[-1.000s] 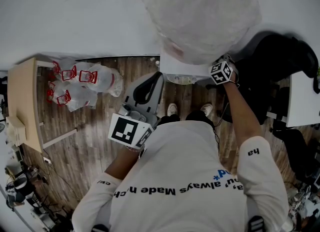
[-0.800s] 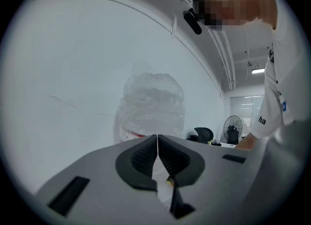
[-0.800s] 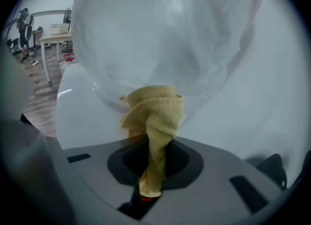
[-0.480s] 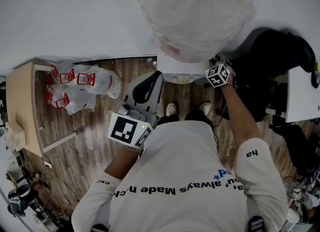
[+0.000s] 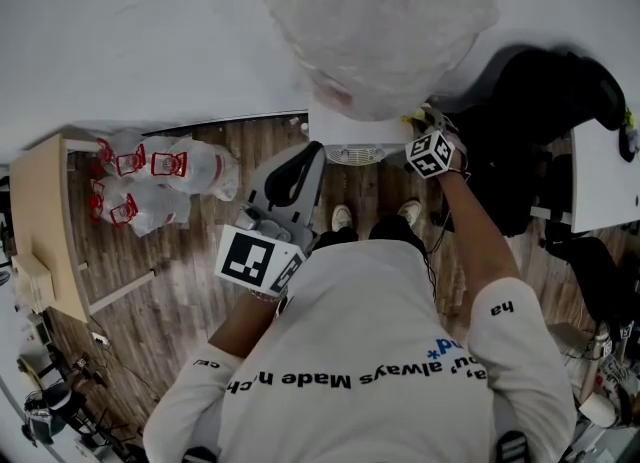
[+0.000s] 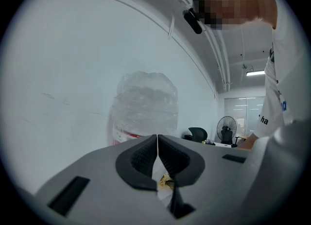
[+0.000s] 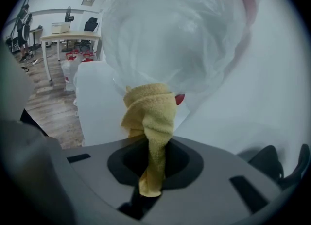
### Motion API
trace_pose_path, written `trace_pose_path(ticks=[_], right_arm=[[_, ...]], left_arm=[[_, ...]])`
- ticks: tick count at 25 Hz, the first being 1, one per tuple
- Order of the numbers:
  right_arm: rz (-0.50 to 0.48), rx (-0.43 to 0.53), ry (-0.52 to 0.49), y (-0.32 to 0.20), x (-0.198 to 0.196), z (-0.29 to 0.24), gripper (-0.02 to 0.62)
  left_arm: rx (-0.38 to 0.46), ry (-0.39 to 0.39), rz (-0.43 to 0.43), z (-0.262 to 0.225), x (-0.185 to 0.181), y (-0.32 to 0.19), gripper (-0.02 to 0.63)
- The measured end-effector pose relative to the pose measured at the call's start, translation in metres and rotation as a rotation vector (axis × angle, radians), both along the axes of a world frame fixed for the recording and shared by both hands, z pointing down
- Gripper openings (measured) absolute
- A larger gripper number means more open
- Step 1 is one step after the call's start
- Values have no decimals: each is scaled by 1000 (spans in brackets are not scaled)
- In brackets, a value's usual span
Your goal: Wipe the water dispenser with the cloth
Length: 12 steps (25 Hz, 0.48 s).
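The right hand-held gripper (image 7: 154,160) is clenched on the yellow cloth (image 7: 148,114). The cloth's bunched end points straight ahead at the dispenser (image 7: 97,105), near its top edge just under the bottle (image 7: 170,29). The dispenser's tall white body runs downward from there. The left hand-held gripper (image 6: 157,163), jaws together and empty, hangs well back, so the right is nearer.

Right gripper (image 7: 154,158): jaws clamped on a yellow cloth (image 7: 148,117), one strip hanging below them, the bunched end standing above. The bunched end lies against the white water dispenser (image 7: 97,107), just under its clear bottle (image 7: 175,34). Behind, at left: wood floor (image 7: 48,107), a pale table (image 7: 68,37), and white bags (image 7: 73,66) under it.
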State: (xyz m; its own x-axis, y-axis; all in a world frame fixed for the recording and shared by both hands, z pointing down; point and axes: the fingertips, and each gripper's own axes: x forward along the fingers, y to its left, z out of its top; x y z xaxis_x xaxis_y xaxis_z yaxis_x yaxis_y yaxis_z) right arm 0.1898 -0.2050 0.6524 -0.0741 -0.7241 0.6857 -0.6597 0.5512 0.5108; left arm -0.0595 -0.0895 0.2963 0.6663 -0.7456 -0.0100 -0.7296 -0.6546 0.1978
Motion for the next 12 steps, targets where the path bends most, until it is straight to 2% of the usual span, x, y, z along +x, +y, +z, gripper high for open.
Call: trace_pose_path(ticks=[12], right_arm=[[5, 10, 1, 23, -1, 2, 40]], left_arm=[[2, 4, 12, 0, 1, 8, 26]])
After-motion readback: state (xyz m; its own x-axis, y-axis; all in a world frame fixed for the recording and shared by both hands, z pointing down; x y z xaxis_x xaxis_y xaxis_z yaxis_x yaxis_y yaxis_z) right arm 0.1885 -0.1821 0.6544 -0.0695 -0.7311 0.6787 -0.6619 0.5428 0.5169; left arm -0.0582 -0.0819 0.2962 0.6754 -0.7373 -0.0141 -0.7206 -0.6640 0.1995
